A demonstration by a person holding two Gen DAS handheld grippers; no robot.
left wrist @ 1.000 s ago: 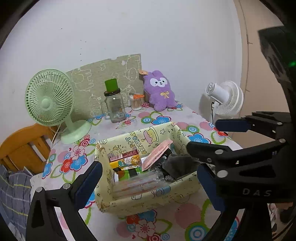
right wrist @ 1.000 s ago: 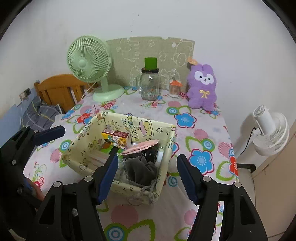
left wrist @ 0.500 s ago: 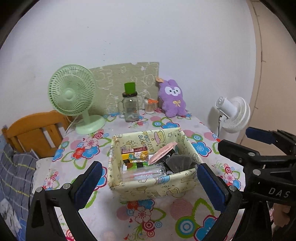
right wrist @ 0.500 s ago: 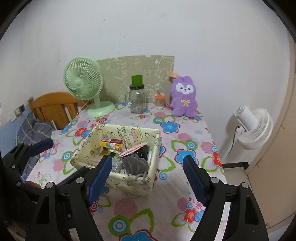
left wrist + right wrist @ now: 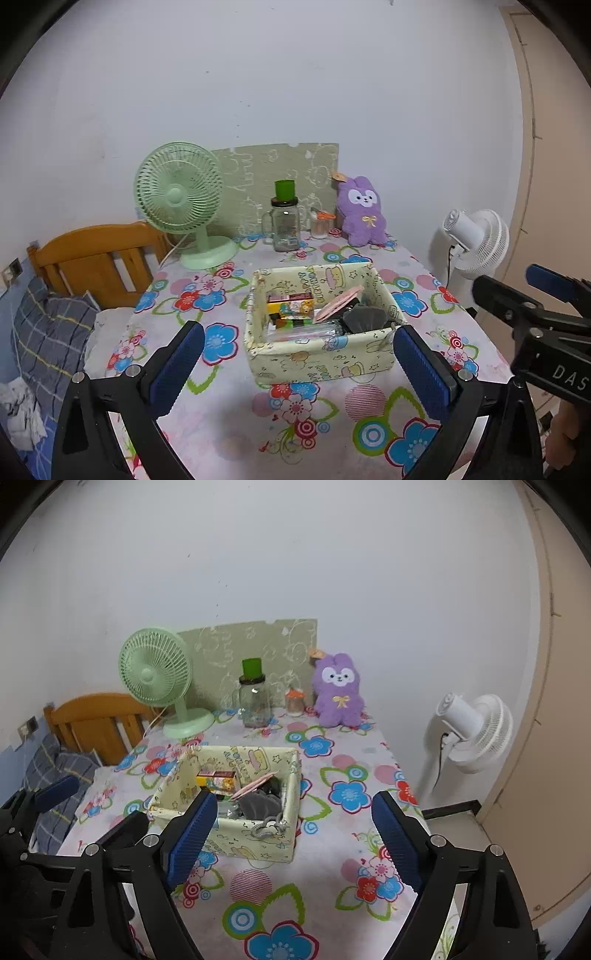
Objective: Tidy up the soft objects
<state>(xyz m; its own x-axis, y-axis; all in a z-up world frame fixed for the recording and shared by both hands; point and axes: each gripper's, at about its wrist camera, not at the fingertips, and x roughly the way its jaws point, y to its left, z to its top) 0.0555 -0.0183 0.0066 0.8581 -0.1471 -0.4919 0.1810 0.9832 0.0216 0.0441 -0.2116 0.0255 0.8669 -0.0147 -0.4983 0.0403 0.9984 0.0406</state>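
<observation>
bench: flowered cloth on the bench (image 5: 221, 435), white wall behind, bed (image 5: 40, 332) off its left edge. Cloth looks loose; anything that drags on it pulls the whole layout.
box: pale printed fabric box (image 5: 317, 354) mid-bench, walls look soft. Holds cartons, a pink packet and a grey cloth (image 5: 364, 319) bunched at the right end.
plush: purple rabbit plush (image 5: 364, 212) upright at the back against the wall, well apart from the box. Probably the next soft thing to move.
left tongs: left tongs (image 5: 299, 367) wide open, empty, above the near bench; box shows between the pads but nothing touches.
right tongs: right tongs (image 5: 293, 836) jaws opening, nothing between them, box just ahead and lower left.
risk 1: glass jar (image 5: 284, 229) and small orange-capped jar (image 5: 319, 225) stand just left of the plush. A wide-open approach could clip them and tip glass.
risk 2: green fan (image 5: 181, 195) and its cord sit on the left-hand reach path; a snag could topple it.
risk 3: cord loop (image 5: 267, 829) hangs on the box's near wall; a finger could hook it and tug the box along.
risk 4: box is already full; the plush may not fit and could knock out the packet.
risk 5: white fan (image 5: 476, 240) sits off the right edge, near any wide right-side swing.
</observation>
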